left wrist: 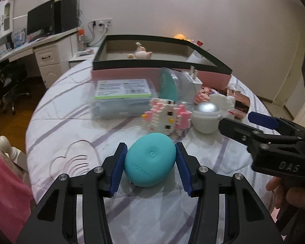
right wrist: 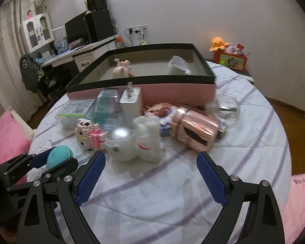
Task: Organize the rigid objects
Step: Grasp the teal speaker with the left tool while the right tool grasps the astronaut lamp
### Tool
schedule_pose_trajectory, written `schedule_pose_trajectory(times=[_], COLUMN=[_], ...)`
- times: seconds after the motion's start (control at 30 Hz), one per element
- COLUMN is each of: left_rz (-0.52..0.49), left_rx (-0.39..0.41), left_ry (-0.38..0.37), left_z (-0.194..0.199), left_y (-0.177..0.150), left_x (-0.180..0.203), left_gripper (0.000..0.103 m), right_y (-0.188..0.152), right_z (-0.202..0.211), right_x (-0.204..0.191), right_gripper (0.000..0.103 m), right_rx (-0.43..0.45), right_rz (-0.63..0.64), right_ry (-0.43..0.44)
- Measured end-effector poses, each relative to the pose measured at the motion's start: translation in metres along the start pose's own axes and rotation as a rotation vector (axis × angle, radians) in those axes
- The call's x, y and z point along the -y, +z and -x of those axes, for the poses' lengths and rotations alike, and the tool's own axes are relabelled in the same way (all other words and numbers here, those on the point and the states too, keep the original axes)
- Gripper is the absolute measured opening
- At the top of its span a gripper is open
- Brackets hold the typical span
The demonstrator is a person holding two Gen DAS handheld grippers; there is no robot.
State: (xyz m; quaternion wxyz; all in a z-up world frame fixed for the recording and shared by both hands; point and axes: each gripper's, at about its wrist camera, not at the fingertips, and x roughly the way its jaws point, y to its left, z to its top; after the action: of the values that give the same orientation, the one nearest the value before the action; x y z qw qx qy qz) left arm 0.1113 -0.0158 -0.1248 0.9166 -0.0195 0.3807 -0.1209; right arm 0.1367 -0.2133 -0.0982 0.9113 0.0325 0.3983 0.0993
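My left gripper is shut on a teal oval device with a power symbol, its blue pads on both sides, just above the bed cover. The device also shows in the right wrist view. My right gripper is open and empty, low over the cover in front of a white and silver ball gadget and a white figurine. The right gripper also shows in the left wrist view. A pink box with a black rim stands behind the pile, holding a small piggy figure and a white object.
The pile holds a pink and white block figure, a clear plastic case, a white charger, a clear teal container and a rose-gold canister. A desk with a monitor stands at the back left. A pink pillow lies at left.
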Motion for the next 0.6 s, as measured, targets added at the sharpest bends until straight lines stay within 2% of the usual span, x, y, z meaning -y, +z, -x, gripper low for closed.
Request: schedule_pose_trajectory(times=[0.37, 0.47, 0.6], left_rz=[0.036, 0.037, 0.044], left_rx=[0.005, 0.009, 0.012], left_ry=[0.002, 0.003, 0.004], left_z=[-0.002, -0.001, 0.001], left_y=[-0.002, -0.003, -0.003], left_x=[-0.014, -0.015, -0.018], left_gripper=[0.049, 0.049, 0.049], right_y=[0.011, 0.009, 0.006], right_z=[-0.041, -0.043, -0.031], right_x=[-0.015, -0.013, -0.007], right_gripper=[0.092, 0.072, 0.072], right_rx=[-0.079, -0.078, -0.047], right_rz=[0.042, 0.034, 0.019], right_ry=[-0.024, -0.004, 0.014])
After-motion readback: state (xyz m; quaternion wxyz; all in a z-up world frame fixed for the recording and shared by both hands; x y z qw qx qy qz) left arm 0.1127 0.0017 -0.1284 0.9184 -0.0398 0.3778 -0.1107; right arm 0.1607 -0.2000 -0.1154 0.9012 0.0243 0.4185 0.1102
